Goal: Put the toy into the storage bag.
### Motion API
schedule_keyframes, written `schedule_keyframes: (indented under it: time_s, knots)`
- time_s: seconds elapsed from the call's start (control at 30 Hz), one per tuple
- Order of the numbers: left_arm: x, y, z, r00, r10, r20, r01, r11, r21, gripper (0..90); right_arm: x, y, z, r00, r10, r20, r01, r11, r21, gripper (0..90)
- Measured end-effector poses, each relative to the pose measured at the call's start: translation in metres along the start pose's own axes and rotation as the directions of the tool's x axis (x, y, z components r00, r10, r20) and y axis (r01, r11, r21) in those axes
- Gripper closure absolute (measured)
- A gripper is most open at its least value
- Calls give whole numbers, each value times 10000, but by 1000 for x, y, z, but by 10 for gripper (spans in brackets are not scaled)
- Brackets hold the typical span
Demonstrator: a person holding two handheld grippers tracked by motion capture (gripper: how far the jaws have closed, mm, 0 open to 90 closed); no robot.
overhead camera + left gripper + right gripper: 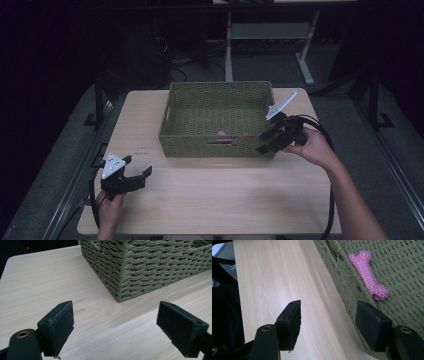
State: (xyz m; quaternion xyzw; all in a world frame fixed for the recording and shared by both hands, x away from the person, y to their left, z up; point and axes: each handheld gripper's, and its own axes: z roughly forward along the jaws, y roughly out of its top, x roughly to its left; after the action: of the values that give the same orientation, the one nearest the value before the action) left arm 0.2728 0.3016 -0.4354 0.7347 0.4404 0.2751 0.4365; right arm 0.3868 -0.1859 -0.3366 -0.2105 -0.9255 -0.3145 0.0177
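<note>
The basket [216, 120] stands open on top, its woven walls blocking any sideways approach. Bare table [220, 195] lies before it.

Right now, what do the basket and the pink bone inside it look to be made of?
Basket: woven cord or paper rope, olive green, matte; twisted strands show in the left gripper view. Pink bone: looks like soft rubber or moulded plastic, slight sheen, studded with small nubs on both ends. Table: pale wood-grain top, likely laminate, smooth.
</note>
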Motion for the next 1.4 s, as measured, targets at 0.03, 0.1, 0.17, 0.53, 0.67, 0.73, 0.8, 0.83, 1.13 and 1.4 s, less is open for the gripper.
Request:
schedule_keyframes:
  time_s: [0.03, 0.1, 0.17, 0.53, 0.67, 0.73, 0.8, 0.83, 1.13, 1.4]
  knots:
    - [0, 0, 0, 10000, -5, -6, 5, 10000, -2, 139, 1, -1, 1, 10000, 33, -31, -33, 10000, -14, 368]
    - [0, 0, 0, 10000, -6, -4, 6, 10000, 1, 139, 2, -4, 2, 10000, 33, -15, -33, 10000, -26, 367]
    - [0, 0, 0, 10000, 7, -3, -7, 10000, 10, 139, 4, -7, 2, 10000, 47, -22, -47, 10000, -69, 366]
    - [0, 0, 0, 10000, 26, -6, -26, 10000, 25, 139, 14, -24, 10, 10000, 44, -63, -45, 9999, -117, 358]
    - [0, 0, 1, 10000, 26, 1, -26, 10000, 27, 139, 16, -31, 13, 9999, 147, -89, -148, 9998, -112, 356]
    - [0, 0, 0, 10000, 41, -1, -41, 10000, 34, 139, 17, -36, 16, 9997, 210, -121, -212, 9997, -147, 356]
    - [0, 0, 0, 10000, 38, -8, -38, 10000, 32, 138, 17, -40, 17, 9996, 256, -122, -258, 9996, -111, 354]
    - [0, 0, 0, 10000, 34, -6, -34, 10000, 32, 139, 17, -42, 18, 9996, 270, -89, -271, 9996, -119, 354]
    - [-1, 0, 1, 10000, 45, -4, -45, 10000, 46, 139, 22, -58, 21, 9987, 511, -35, -512, 9985, -213, 351]
    - [-1, 0, 1, 10000, 45, -11, -45, 10000, 43, 139, 23, -72, 24, 9975, 700, 39, -698, 9972, -264, 349]
